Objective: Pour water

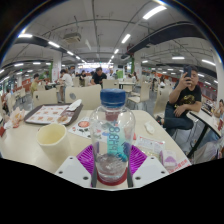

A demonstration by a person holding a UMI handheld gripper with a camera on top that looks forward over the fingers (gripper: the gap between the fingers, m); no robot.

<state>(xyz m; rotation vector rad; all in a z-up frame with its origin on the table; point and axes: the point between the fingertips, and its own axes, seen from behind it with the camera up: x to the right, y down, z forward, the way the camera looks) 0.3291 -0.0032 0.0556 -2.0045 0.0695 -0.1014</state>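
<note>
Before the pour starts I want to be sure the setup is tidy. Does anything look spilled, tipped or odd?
Nothing stands out. The bottle is upright with its blue cap on, gripped between the fingers. The yellow cup stands upright on the table beside it. No spill shows on the table.

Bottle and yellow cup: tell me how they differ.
The bottle is tall, clear and capped in blue; the yellow cup is short, opaque and open at the top. The bottle stands between the tongs, whose pads press its sides; the cup stands free to one side. Both stand upright on the white table.
</note>
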